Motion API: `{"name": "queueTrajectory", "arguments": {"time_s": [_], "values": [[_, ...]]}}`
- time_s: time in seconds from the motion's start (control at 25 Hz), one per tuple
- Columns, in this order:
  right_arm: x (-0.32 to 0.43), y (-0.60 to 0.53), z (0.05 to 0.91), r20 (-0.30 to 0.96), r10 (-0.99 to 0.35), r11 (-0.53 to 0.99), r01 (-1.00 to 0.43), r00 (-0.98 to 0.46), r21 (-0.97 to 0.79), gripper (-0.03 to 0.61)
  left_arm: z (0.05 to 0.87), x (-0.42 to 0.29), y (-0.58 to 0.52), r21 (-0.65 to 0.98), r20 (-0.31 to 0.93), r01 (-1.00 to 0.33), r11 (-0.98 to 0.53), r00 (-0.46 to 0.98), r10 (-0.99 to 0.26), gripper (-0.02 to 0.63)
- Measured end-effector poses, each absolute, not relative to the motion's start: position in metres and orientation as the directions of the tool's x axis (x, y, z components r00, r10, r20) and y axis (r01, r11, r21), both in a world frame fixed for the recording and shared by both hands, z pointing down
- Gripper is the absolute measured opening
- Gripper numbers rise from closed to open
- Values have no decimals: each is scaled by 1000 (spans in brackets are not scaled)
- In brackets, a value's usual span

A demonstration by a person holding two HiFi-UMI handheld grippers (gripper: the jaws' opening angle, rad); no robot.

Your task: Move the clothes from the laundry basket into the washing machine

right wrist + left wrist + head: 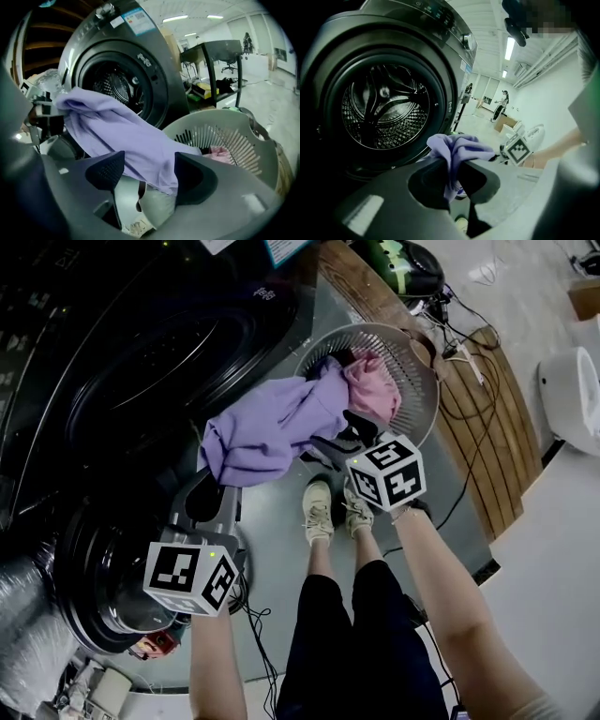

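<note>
Left gripper [452, 171] tight on lilac garment [459, 147]

black cables [452, 351] lie across wooden planks [506, 427], a black desk [218, 47] beyond.

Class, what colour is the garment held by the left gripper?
Lilac garment, clearest in the head view.

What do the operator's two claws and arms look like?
The left claw and right claw are grey moulded shells with dark wedge-shaped jaws. Each carries a white cube with black square markers: left cube, right cube. The left forearm and right forearm are bare, no sleeves.
</note>
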State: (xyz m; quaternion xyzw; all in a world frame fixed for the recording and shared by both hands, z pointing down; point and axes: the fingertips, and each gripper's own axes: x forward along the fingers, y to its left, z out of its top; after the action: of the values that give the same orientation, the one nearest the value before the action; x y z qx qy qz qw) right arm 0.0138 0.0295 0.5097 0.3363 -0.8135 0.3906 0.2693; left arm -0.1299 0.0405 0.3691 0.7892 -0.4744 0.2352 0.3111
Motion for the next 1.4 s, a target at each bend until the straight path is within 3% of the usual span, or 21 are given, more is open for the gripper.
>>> {"name": "queueTrajectory", "arguments": {"time_s": [0.12,0.16,0.2,0.24,0.28,0.6,0.68,0.72,0.84,0.96,1.12,1.4], "values": [[7,29,535,714,-265,410,-746,-648,-525,344,364,-138,45,264,671,-904,-337,423,-609,49],[5,28,539,711,-246,393,-738,-659,-549,302,364,-140,46,262,674,-905,-334,420,-608,49],[2,28,540,709,-232,382,-733,-666,-563,220,365,-141,47,258,678,-906,-336,418,-605,49],[0,28,538,705,-228,379,-728,-672,-571,63,368,-142,48,252,682,-904,-345,419,-599,49],[-4,27,531,691,-233,384,-717,-684,-581,43,372,-140,49,248,686,-900,-358,424,-591,49],[-42,27,413,430,-294,517,-521,-853,-680,41,415,-103,57,329,670,-833,-445,538,-511,62],[-51,29,392,395,-303,531,-498,-867,-686,41,420,-81,61,388,645,-785,-483,606,-466,158],[-55,31,384,382,-302,537,-487,-873,-688,41,423,-70,63,407,638,-762,-503,632,-441,239],[-73,42,366,364,-269,575,-452,-892,-682,43,428,-51,60,394,632,-759,-517,633,-447,310],[-84,52,360,354,-250,595,-432,-901,-678,44,430,-64,40,357,609,-831,-426,553,-569,279],[-81,55,370,339,-286,569,-444,-896,-692,48,441,-77,27,410,575,-842,-351,538,-617,95],[-9,61,422,461,-413,369,-608,-785,-703,70,471,-157,-12,338,622,-935,-112,311,-718,75]]}}
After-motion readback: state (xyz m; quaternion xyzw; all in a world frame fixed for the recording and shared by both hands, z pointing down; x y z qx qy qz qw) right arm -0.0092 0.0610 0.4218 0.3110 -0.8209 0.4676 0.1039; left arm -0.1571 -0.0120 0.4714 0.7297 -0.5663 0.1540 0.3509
